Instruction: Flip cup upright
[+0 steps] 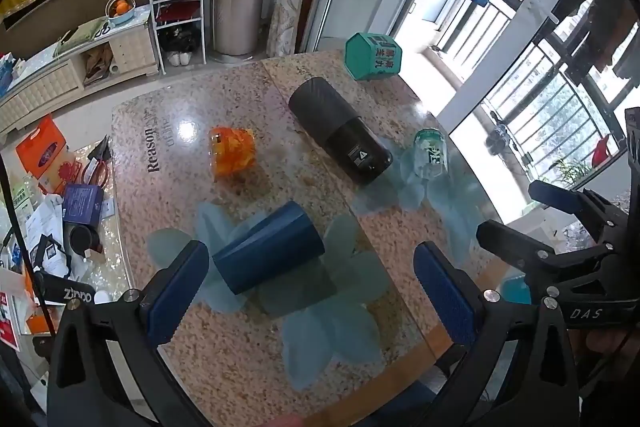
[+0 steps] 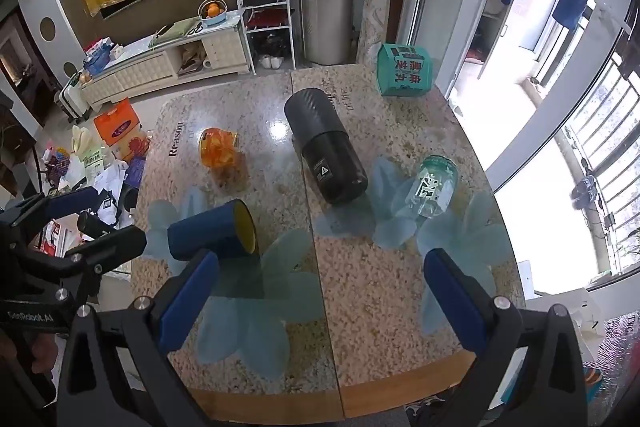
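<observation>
Left tongs [image 1: 310,281] spread wide, holding nothing, hovering low over the near edge of the counter [image 1: 256,359]. Right tongs [image 2: 320,287] likewise wide apart and empty, raised above the counter's near right part; also seen from the left camera at far right [image 1: 516,215], parted there too.

Cup [image 1: 266,249] on its side just ahead of the left tongs, close to the left pad [image 1: 176,291] but apparently not touching it. Dark blue outside, yellow inside; mouth turned toward the right, seen plainly from the right camera [image 2: 214,233]. Lying across a pale blue flower print on the counter. Probably approached with the tongs this wide so as to straddle the cup's body before closing; task not yet begun in earnest, cup not yet upright.

Farther out: an orange jar [image 1: 232,155] beyond the cup, a big black cylinder [image 1: 340,131] lying on its side near the middle, a clear green-lettered jar [image 1: 430,155] tipped over to the right, a teal box [image 1: 374,57] at the far edge. All well apart from the cup, so little risk of knocking them during the flip. Smooth round body likely to roll if pinched off-centre.
</observation>
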